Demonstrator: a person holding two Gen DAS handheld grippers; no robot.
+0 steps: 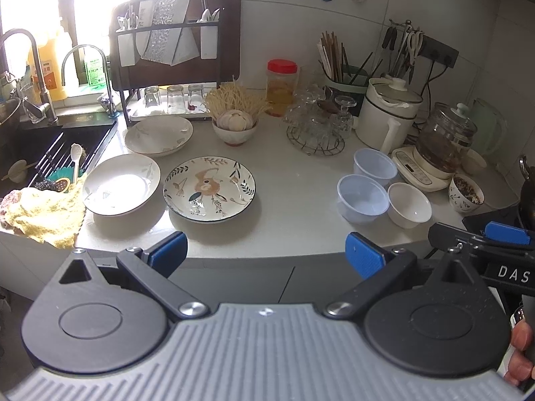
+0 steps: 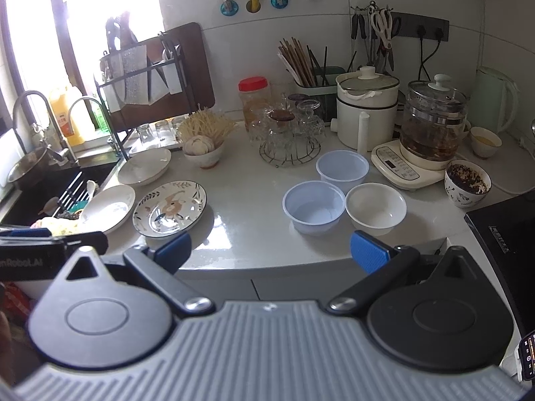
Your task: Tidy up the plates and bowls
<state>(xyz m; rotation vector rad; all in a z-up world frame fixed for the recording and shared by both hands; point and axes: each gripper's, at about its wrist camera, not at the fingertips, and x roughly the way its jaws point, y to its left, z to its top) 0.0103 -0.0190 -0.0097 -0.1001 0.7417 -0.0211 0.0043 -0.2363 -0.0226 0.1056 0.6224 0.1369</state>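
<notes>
Above the counter's (image 1: pixel 301 180) near edge, left gripper (image 1: pixel 265 254) and right gripper (image 2: pixel 270 250) hover spread, empty, facing floral plate (image 1: pixel 209 188) and bowls (image 2: pixel 344 197).

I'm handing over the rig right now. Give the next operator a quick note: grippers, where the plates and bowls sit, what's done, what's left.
Left gripper: open, empty, short of the counter edge. Right gripper: the same.
Three plates lie separately near the sink: floral plate, white plate, rear plate.
Two plastic bowls and a white bowl are clustered at right, unstacked.
Done: nothing visibly stacked.
Left: stack plates, nest bowls.
</notes>
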